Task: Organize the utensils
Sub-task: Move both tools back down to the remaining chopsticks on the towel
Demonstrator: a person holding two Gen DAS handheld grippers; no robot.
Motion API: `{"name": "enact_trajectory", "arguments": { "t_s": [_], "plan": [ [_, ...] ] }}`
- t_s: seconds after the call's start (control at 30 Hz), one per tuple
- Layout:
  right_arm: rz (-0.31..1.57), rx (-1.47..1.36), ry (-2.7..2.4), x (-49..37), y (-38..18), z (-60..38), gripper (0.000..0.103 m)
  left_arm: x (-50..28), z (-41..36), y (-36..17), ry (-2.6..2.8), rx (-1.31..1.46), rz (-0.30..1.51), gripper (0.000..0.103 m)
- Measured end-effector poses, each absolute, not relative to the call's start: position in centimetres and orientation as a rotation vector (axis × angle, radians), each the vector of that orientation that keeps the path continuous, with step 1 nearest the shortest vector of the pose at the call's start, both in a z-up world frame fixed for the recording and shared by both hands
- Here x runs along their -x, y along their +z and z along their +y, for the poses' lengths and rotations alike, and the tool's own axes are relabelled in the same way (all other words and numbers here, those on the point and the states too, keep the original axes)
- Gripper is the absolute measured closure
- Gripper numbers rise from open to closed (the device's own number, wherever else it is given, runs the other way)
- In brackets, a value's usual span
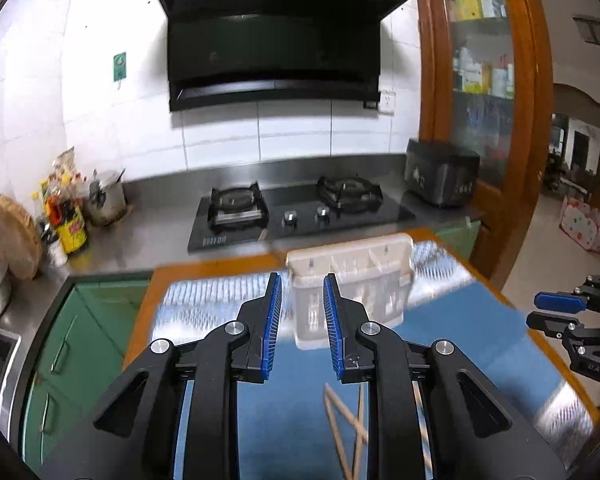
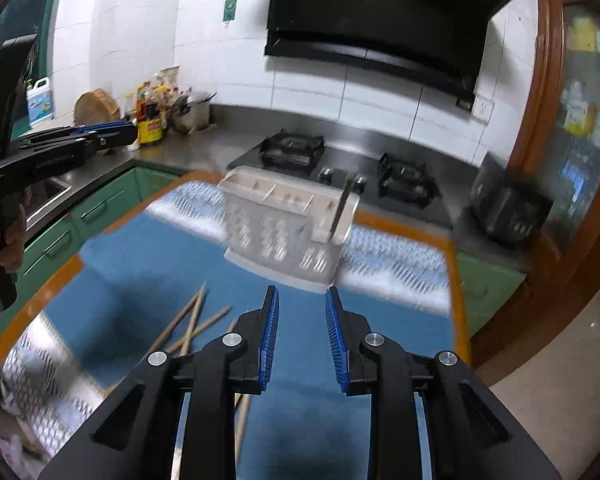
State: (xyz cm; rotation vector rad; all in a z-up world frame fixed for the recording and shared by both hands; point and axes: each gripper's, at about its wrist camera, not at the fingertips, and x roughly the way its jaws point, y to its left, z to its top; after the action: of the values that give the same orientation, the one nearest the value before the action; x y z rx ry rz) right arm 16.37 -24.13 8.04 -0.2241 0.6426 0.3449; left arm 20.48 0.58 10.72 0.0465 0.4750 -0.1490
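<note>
A white slotted utensil caddy [image 1: 352, 276] [image 2: 288, 224] stands at the far side of a blue mat [image 1: 460, 340] [image 2: 140, 264]. One dark utensil [image 2: 342, 208] leans in its right-hand compartment. Several wooden chopsticks [image 2: 192, 320] [image 1: 348, 428] lie loose on the mat in front of it. My left gripper [image 1: 303, 278] [image 2: 134, 134] hovers above the mat, open and empty, pointing at the caddy. My right gripper [image 2: 302, 290] [image 1: 540, 310] is also open and empty, just short of the caddy, with the chopsticks to its left.
The mat covers a table with an orange edge [image 2: 458, 280]. Behind it runs a steel counter with a black gas hob [image 1: 300, 216], a dark appliance [image 1: 440, 178], sauce bottles [image 1: 70, 224], a pot [image 1: 106, 200] and a round chopping board [image 1: 10, 236]. A wooden cabinet [image 1: 480, 80] stands right.
</note>
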Motion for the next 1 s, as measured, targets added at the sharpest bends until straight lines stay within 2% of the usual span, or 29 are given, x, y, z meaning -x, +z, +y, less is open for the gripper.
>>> {"name": "enact_trajectory", "arguments": {
  "t_s": [0.4, 1.0],
  "plan": [
    [0.802, 0.014, 0.405, -8.2, -2.2, -23.1, 0.085, -11.8, 2.1, 1.4, -0.148, 0.038, 0.600, 0.081],
    [0.858, -0.007, 0.355, -7.3, -6.9, -22.5, 0.087, -8.0, -0.7, -8.6, -0.242, 0.065, 0.830, 0.082]
  ]
}}
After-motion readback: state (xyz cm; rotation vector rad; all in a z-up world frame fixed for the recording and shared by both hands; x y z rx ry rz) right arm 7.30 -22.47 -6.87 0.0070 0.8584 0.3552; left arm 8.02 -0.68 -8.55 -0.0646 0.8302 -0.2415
